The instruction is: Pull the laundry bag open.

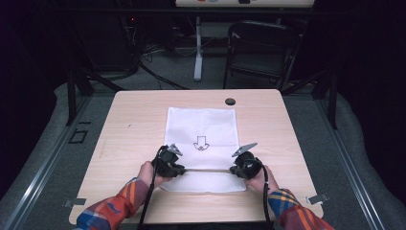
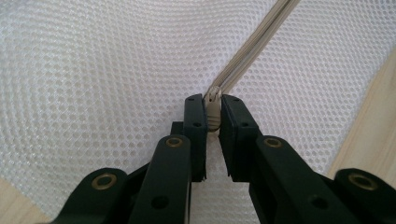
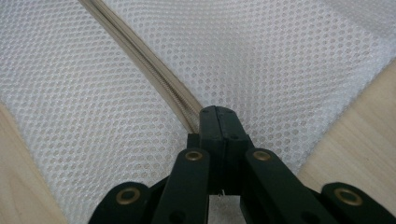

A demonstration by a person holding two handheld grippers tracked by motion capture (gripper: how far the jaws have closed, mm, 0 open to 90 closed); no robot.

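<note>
A white mesh bag [image 1: 202, 125] with a printed arrow lies flat in the middle of the wooden table [image 1: 129, 120]. A beige zipper [image 1: 207, 169] runs across its near end. My left gripper [image 1: 180, 168] sits at the zipper's left end. In the left gripper view its jaws are shut on the zipper pull [image 2: 213, 105], with the zipper [image 2: 254, 49] stretching away up and right over the mesh [image 2: 93, 79]. My right gripper [image 1: 236, 169] sits at the zipper's right end. In the right gripper view its jaws [image 3: 218, 122] are pressed together on the zipper's end [image 3: 184, 103].
A small dark round disc [image 1: 230, 101] lies near the table's far edge. Beyond the table stand a black chair [image 1: 261, 50] and a white desk leg [image 1: 197, 48]. Bare wood flanks the bag on both sides.
</note>
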